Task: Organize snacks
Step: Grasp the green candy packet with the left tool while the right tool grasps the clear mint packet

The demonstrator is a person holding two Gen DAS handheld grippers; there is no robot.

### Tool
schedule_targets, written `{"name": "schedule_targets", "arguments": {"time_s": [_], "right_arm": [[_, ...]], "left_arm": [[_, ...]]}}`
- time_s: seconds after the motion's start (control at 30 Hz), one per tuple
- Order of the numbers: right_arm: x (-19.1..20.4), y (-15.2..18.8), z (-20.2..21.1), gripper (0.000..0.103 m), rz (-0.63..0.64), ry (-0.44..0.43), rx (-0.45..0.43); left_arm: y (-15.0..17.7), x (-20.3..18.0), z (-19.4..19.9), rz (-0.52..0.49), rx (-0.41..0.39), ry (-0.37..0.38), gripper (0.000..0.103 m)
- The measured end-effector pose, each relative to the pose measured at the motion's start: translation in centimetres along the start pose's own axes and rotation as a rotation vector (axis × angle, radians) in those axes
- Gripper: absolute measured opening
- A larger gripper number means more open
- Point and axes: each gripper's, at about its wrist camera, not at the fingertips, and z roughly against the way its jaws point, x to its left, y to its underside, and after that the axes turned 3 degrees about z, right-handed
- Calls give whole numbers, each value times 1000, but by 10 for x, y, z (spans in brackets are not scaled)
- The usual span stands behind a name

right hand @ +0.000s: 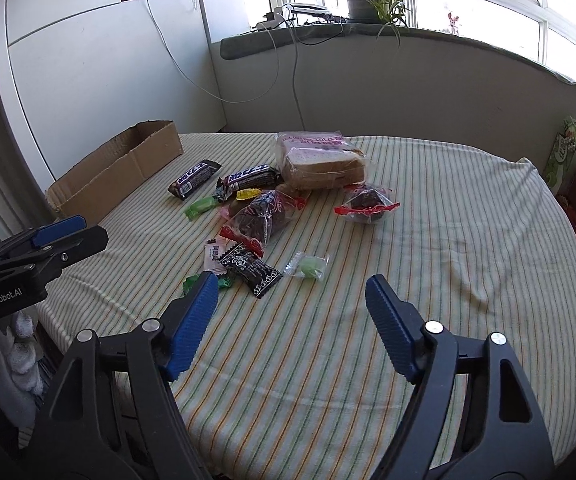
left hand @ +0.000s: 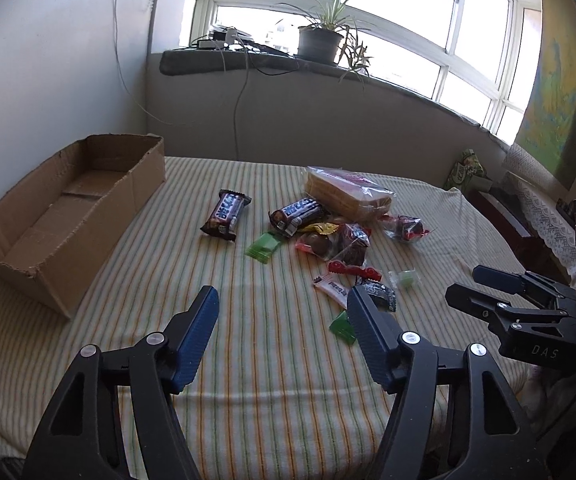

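An empty cardboard box [left hand: 68, 216] lies at the table's left; it also shows in the right wrist view [right hand: 116, 172]. Snacks lie loose mid-table: two dark chocolate bars [left hand: 226, 214] [left hand: 298, 214], a bag of sliced bread [left hand: 346, 192], green sachets [left hand: 263, 245], dark wrapped cakes [left hand: 348, 244] and small candies [left hand: 404, 279]. My left gripper [left hand: 282, 300] is open and empty, hovering above the cloth near the front candies. My right gripper [right hand: 292, 284] is open and empty, just in front of a black wrapped candy [right hand: 252, 270] and a pale green candy [right hand: 308, 266].
A striped cloth [left hand: 248, 360] covers the round table. A grey ledge with a potted plant [left hand: 322, 36] and cables runs behind it under the window. A white cabinet [right hand: 88, 60] stands behind the box. Furniture with a lace cover [left hand: 536, 208] stands at the right.
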Motion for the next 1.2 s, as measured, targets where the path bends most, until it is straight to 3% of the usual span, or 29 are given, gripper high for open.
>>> {"name": "schedule_targets", "arguments": {"time_s": [0.23, 0.47, 0.87, 1.07, 1.2], "right_arm": [[-4, -3, -28, 64, 55, -41, 82], [-19, -14, -56, 55, 102, -77, 157], [-18, -17, -87, 54, 144, -125, 219], [-19, -14, -90, 54, 148, -133, 233], [-18, -13, -91, 41, 161, -118, 235]], "left_arm": [[8, -18, -19, -38, 85, 105, 46], [13, -38, -45, -130, 171, 166, 43], [18, -49, -78, -258, 243, 144, 43], [20, -50, -79, -267, 233, 136, 31], [21, -48, -78, -271, 224, 126, 24]]}}
